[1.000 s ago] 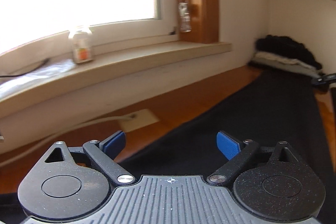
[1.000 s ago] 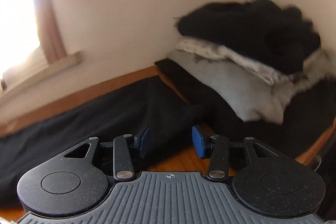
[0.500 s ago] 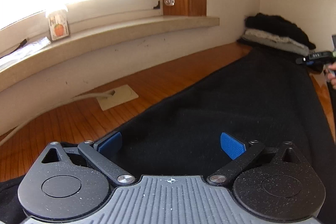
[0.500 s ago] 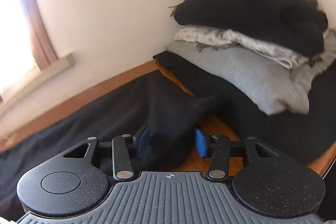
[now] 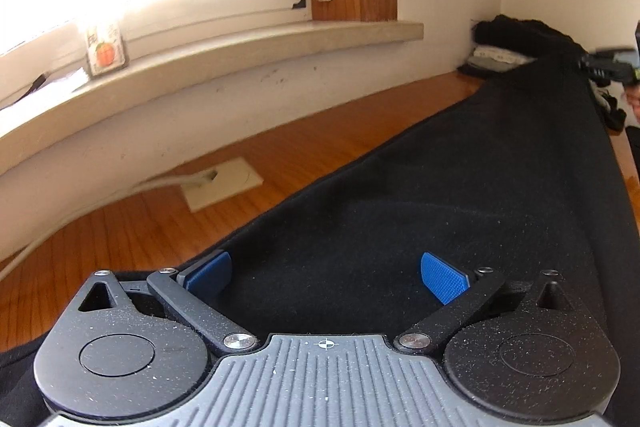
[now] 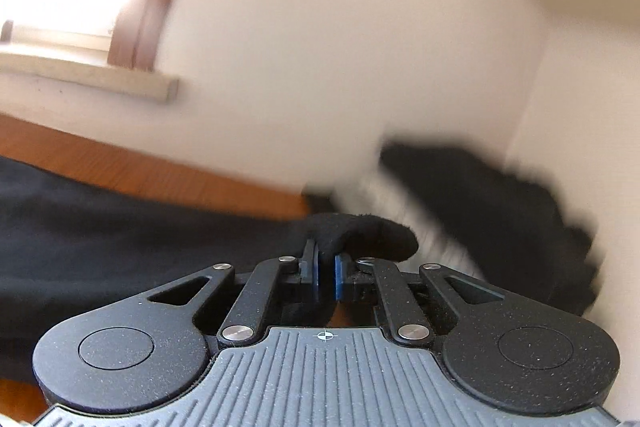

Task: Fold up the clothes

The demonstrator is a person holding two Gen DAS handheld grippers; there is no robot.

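Right gripper (image 6: 326, 277): jaws have just been closing, now pinched on a small fold at the far end of the black garment (image 5: 460, 195); end raised off the wooden floor (image 5: 280, 155).
Left gripper (image 5: 326, 277): jaws wide apart over the near end, cloth between the pads, nothing gripped.
Main risk: thin bite; cloth could slip out under pull.
Second risk: near end unheld, so the whole piece may drag and skew.
Minor risk: lifted end snagging the folded pile (image 6: 500, 195) just beside it.

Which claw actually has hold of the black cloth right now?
The right claw, pinched shut on the black cloth; the left claw stands open above it.
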